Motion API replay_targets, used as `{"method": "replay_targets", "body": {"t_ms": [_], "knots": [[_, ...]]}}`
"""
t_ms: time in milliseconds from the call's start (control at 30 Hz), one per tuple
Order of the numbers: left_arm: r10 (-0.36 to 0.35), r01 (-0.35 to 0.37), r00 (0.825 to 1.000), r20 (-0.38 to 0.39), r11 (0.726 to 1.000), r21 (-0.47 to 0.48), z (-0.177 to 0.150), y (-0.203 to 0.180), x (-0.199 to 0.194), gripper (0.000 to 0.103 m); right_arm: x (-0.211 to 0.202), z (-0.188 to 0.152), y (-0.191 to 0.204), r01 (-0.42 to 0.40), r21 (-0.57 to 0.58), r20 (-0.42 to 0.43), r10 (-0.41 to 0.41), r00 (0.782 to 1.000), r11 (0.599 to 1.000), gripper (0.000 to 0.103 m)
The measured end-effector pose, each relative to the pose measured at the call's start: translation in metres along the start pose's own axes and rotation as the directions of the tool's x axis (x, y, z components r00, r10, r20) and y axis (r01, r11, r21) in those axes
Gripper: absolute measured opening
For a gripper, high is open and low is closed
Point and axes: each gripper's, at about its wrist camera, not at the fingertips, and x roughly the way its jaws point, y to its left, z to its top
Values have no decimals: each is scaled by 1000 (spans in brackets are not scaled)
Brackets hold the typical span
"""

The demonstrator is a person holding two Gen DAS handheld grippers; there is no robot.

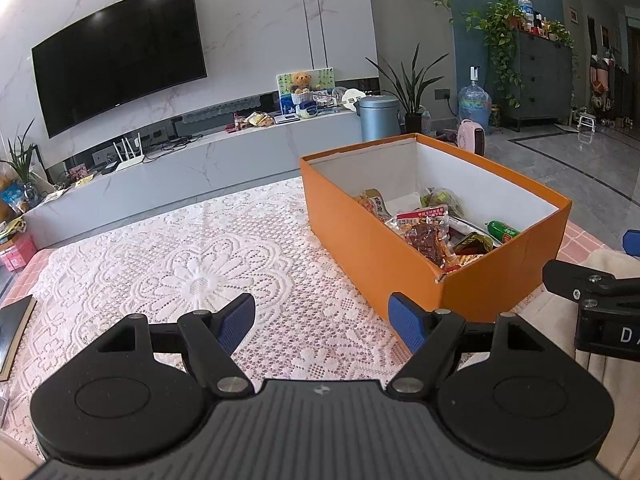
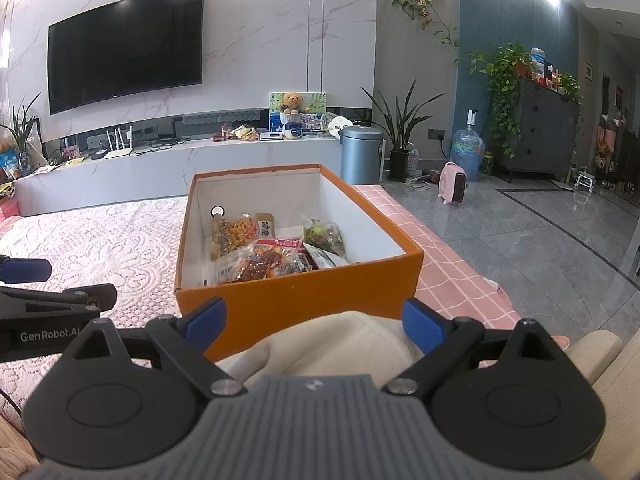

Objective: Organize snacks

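Observation:
An orange box (image 1: 372, 256) with white inside stands on the lace-covered table; it also shows in the right wrist view (image 2: 300, 292). Several snack packets (image 1: 428, 236) lie inside it, also seen from the right wrist (image 2: 272, 256), with a green packet (image 1: 502, 231) at one end. My left gripper (image 1: 322, 322) is open and empty, over the lace left of the box's near corner. My right gripper (image 2: 314, 318) is open and empty, just short of the box's near wall, above a beige cushion (image 2: 320, 344).
The white lace cloth (image 1: 192, 264) covers a pink checked tablecloth (image 2: 440, 264). A dark book (image 1: 12, 332) lies at the table's left edge. Beyond are a TV console (image 1: 192, 160), a grey bin (image 2: 362, 152) and tiled floor (image 2: 520, 240) on the right.

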Motion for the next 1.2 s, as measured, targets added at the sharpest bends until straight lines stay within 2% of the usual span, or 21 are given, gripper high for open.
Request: {"method": "replay_targets", "body": {"t_ms": [1200], "knots": [[-2,2,1000,6,1000,-1,1,0,0,89,2,-2,-3,-9,-8,-6,9,1000,1000,92]]}}
